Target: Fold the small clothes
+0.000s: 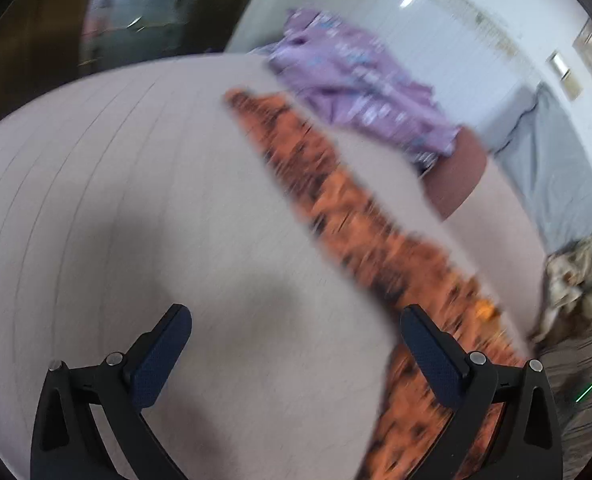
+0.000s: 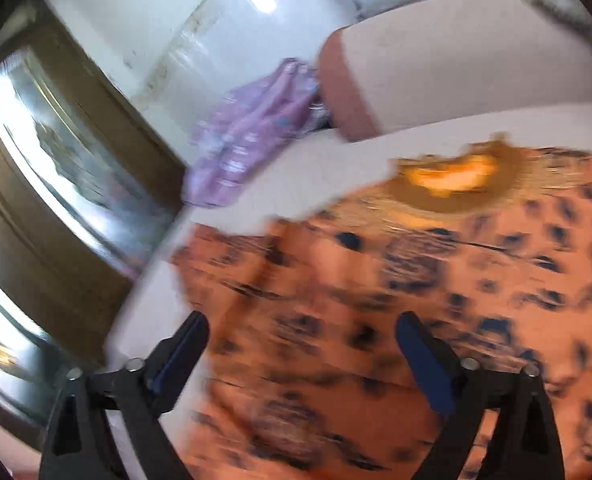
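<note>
An orange garment with dark leopard spots [image 2: 395, 300] lies flat on the pale table [image 2: 296, 172]; its neck opening with an orange label [image 2: 451, 178] faces away from me. In the left wrist view it shows as a long orange strip [image 1: 335, 208] running diagonally. My left gripper [image 1: 296, 348] is open and empty above the bare table, its right finger [image 1: 431, 356] over the garment's edge. My right gripper [image 2: 301, 356] is open and empty just above the garment. Both views are blurred by motion.
A crumpled purple garment [image 1: 359, 84] lies at the far edge of the table, also in the right wrist view [image 2: 248, 132]. A pink-brown band [image 2: 343, 92] marks a table edge. A grey cloth [image 1: 551, 168] and a patterned heap [image 1: 575, 284] lie to the right. A dark-framed window [image 2: 56, 160] is on the left.
</note>
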